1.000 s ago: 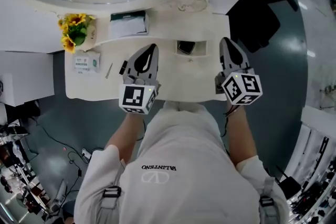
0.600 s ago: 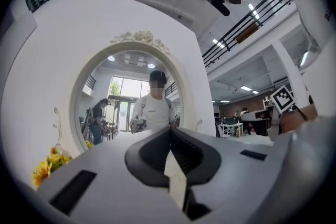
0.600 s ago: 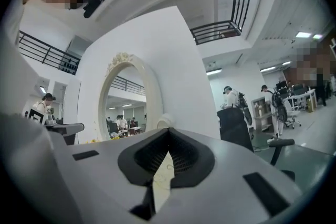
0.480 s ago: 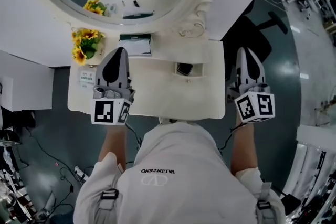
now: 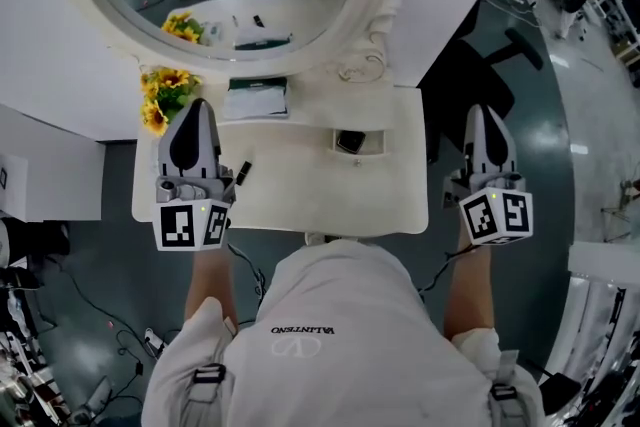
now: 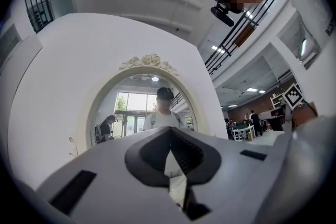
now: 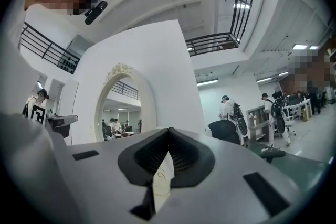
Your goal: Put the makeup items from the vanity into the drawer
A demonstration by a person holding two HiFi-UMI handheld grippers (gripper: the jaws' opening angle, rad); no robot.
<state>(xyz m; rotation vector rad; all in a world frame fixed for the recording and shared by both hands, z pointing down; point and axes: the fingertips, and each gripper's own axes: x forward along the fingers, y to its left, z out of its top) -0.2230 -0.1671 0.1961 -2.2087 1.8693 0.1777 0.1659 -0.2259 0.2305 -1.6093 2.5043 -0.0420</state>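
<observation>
The cream vanity (image 5: 300,200) stands below me in the head view. On its top lie a slim black makeup stick (image 5: 241,173) and a small black case (image 5: 350,142) in a shallow recess. A green and white packet (image 5: 255,99) rests at the back under the mirror. My left gripper (image 5: 197,105) hovers over the vanity's left end, shut and empty. My right gripper (image 5: 480,110) hangs just past the right edge, jaws together with nothing in them. Both gripper views look level at the oval mirror (image 6: 149,107), with the left gripper (image 6: 169,131) and the right gripper (image 7: 168,131) closed at the tips.
Sunflowers (image 5: 160,95) stand at the vanity's back left, close to my left gripper. A black office chair (image 5: 490,45) sits right of the vanity. The white mirror frame (image 5: 372,10) rises behind the top. Cables lie on the grey floor (image 5: 90,295) at the left.
Both grippers have risen and spread apart, the left toward the vanity's left end, the right past its right edge. They now point level at the mirror. The black stick is uncovered.
</observation>
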